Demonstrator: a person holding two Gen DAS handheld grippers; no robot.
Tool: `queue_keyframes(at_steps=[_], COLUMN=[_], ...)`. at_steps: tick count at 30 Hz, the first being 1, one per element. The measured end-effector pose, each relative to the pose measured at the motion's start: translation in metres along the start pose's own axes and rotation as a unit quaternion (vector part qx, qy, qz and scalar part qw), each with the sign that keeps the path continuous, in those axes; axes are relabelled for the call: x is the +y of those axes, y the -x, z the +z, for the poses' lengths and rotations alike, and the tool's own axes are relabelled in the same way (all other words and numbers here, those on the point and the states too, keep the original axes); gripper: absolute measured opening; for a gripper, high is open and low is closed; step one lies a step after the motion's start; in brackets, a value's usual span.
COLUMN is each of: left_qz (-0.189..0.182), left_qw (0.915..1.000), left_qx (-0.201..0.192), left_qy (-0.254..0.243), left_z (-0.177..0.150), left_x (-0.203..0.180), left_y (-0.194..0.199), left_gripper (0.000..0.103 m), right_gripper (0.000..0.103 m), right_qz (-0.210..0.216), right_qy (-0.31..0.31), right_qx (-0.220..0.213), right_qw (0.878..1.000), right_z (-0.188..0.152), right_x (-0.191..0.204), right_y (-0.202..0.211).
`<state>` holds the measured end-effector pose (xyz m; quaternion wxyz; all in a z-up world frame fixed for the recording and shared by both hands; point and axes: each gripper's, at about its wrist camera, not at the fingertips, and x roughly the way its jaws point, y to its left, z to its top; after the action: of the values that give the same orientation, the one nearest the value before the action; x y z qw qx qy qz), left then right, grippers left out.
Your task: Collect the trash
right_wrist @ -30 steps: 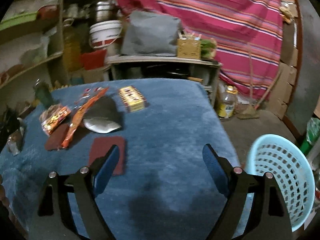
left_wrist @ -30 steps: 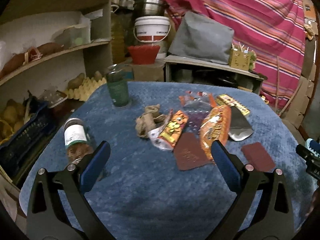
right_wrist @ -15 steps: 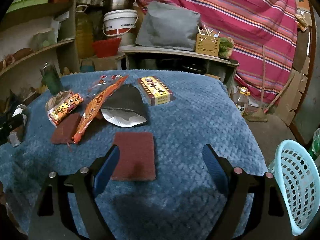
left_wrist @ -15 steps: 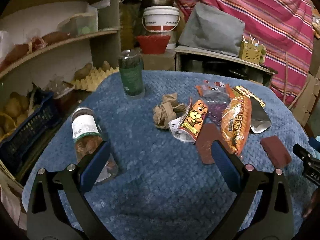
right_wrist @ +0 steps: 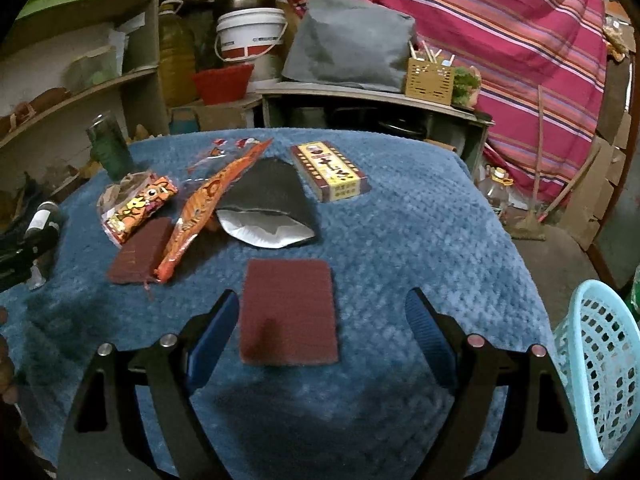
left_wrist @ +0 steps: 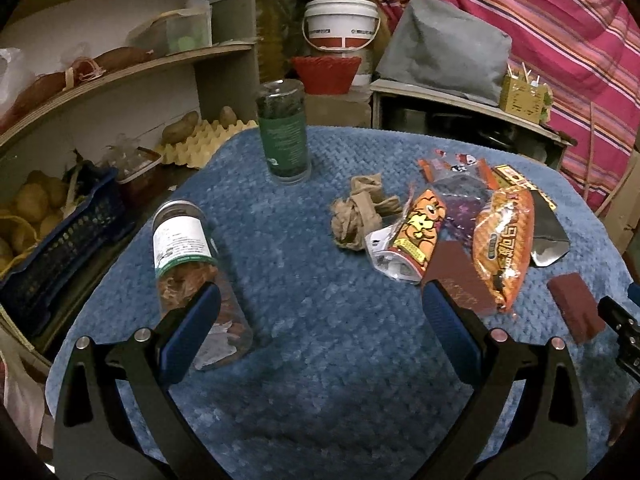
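Both spread tongs, left [left_wrist: 316, 320] and right [right_wrist: 322, 324], advance over the bench [right_wrist: 420, 240], the right now framing the maroon pad [right_wrist: 289, 312] at lower centre.

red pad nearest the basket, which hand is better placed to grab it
Right. The right tool is open with the red pad lying between its fingers, and the basket is on its right side. The left tool is open over bare cloth, with the pad far off to its right.
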<state>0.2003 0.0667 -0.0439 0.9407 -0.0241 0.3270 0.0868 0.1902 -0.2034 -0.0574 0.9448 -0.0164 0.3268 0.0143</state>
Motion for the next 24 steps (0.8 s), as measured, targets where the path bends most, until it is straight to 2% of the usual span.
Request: queue_keyframes(at_steps=[5,8,11,19,21,22,23,24], left_qz=[0.004,0.005,0.005,-0.011,-0.016,-0.019,-0.023,-0.029], left_qw=[0.9999,0.9999,0.9998,0.9995,0.9993,0.9991,0.9989,0.9986], left_qx=[0.007,0.01,0.015,0.029,0.033,0.034,0.036,0.039], left_qy=[0.007,0.009,0.01,-0.007,-0.013,-0.017,-0.019,-0.02], left_z=[0.001,0.001,0.0,-0.002,-0.002,-0.002,-0.001,-0.001], left_x=[0.005,0.007,0.008,-0.007,-0.015,-0.021,-0.026,-0.032], left_y=[-0.006,-0.009,-0.012,-0.021,-0.023,-0.025,-0.027,-0.029], left_gripper=[0.097,0.097,0.097,0.097,0.097,0.097,0.097,0.097], right_gripper=[0.09,0.09,0.09,0.088,0.078,0.066,0.061,0.061], right_qz=[0.005,-0.02,-0.03,-0.018,-0.016,-0.008,0.008,0.009], right_qy=[0.02,0.041,0.039,0.027,0.028,0.028,0.027,0.026], right_qx=[0.004,0.016,0.037,0.083,0.083,0.084,0.085,0.084], right_qw=[1.0,0.999,0.998,0.996,0.996,0.996,0.996,0.996], right_z=[0.0,-0.002,-0.002,-0.007,-0.008,-0.008,-0.009,-0.009], right_x=[0.017,0.026,0.025,0.018,0.019,0.019,0.019,0.019], right_y=[-0.006,-0.014,-0.023,-0.041,-0.04,-0.04,-0.039,-0.038])
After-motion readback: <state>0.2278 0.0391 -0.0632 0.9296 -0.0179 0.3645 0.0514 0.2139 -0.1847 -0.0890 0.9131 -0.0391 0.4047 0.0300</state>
